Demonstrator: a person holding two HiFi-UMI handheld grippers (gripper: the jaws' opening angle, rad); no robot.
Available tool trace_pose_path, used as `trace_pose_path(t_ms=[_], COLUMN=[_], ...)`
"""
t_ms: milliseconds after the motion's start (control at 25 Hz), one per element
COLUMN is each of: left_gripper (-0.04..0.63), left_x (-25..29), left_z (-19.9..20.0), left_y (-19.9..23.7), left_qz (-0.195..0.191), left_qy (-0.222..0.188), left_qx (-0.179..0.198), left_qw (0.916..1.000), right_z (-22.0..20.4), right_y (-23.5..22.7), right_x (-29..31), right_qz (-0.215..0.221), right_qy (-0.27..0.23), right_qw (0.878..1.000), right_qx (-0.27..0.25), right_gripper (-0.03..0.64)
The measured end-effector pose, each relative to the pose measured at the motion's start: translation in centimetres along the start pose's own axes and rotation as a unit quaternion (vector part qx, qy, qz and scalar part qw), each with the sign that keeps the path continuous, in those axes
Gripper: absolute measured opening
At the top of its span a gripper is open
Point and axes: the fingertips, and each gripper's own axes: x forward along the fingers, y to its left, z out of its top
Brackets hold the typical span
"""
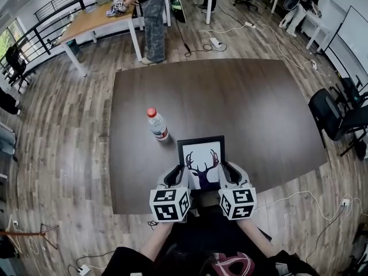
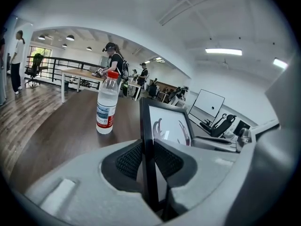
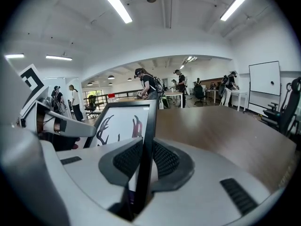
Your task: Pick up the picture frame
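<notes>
1. The left claw (image 2: 146,160) is clamped on the left edge of the frame (image 1: 201,154). Its two ribbed pads (image 2: 128,161) press the black moulding from either side.
2. The right claw (image 3: 143,160) grips the frame's right edge in the same way, dark pads tight against the rim.
3. The frame spans the gap between the two claws. Its picture, a dark deer head with antlers on white, faces up toward the person, and its top edge points away from the claws.
4. The frame sits over the near part of the desk (image 1: 247,102). No view shows whether it touches the desk.
5. Behind each claw, toward the person, sits a marker cube: the left cube (image 1: 169,204) and the right cube (image 1: 237,203), side by side with a gap between them.
6. Ahead of the left claw and a little to its left, a bottle (image 1: 157,125) stands upright on the desk. It is clear, with a red cap and a red and white label, and stands near the frame's top left corner but apart from it.
7. The dark wooden desk stretches on ahead of both claws.
8. Past the desk's far edge, someone (image 1: 152,16) stands at a light table (image 1: 95,19).
9. Off to the right of the right claw, a black chair (image 1: 333,117) stands on the plank floor (image 1: 57,137).
</notes>
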Motion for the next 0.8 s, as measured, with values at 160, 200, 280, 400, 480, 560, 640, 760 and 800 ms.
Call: trace_pose_path(t_ms=[160, 200, 280, 400, 480, 560, 640, 760, 800], left_gripper=[0.08, 0.08, 0.08, 0.08, 0.08, 0.08, 0.08, 0.08, 0.08], left_x=[-0.5, -0.6, -1.0, -1.4, -1.5, -1.8, -2.2, -2.7, -2.9], left_z=[0.3, 0.4, 0.6, 1.1, 1.5, 1.8, 2.2, 2.7, 2.7], left_y=[-0.3, -0.3, -0.5, -0.6, -0.6, -0.8, -0.9, -1.1, -1.2], left_qz=[-0.004, -0.005, -0.007, -0.007, -0.007, -0.008, -0.007, -0.007, -0.008], left_qy=[-0.013, -0.016, -0.021, -0.03, -0.036, -0.043, -0.05, -0.06, -0.063], left_qx=[0.007, 0.01, 0.015, 0.024, 0.031, 0.035, 0.037, 0.04, 0.042], left_qw=[0.9999, 0.9998, 0.9996, 0.9992, 0.9988, 0.9984, 0.998, 0.9974, 0.9971], right_z=[0.3, 0.4, 0.6, 1.1, 1.4, 1.7, 2.3, 2.9, 3.0], right_y=[0.1, 0.2, 0.3, 0.5, 0.6, 0.6, 0.7, 0.9, 0.9], right_x=[-0.4, -0.6, -0.9, -1.2, -1.2, -1.4, -1.6, -2.0, -2.2], right_qz=[-0.002, -0.002, -0.003, -0.003, -0.003, -0.004, -0.004, -0.003, -0.004], right_qy=[-0.009, -0.012, -0.017, -0.026, -0.033, -0.039, -0.045, -0.052, -0.053], right_qw=[1.0, 1.0, 1.0, 1.0, 0.999, 0.999, 0.999, 0.999, 0.998], right_qx=[-0.001, -0.002, -0.003, -0.003, -0.003, -0.003, -0.005, -0.01, -0.011], right_gripper=[0.072, 0.074, 0.074, 0.074, 0.072, 0.073, 0.073, 0.072, 0.072])
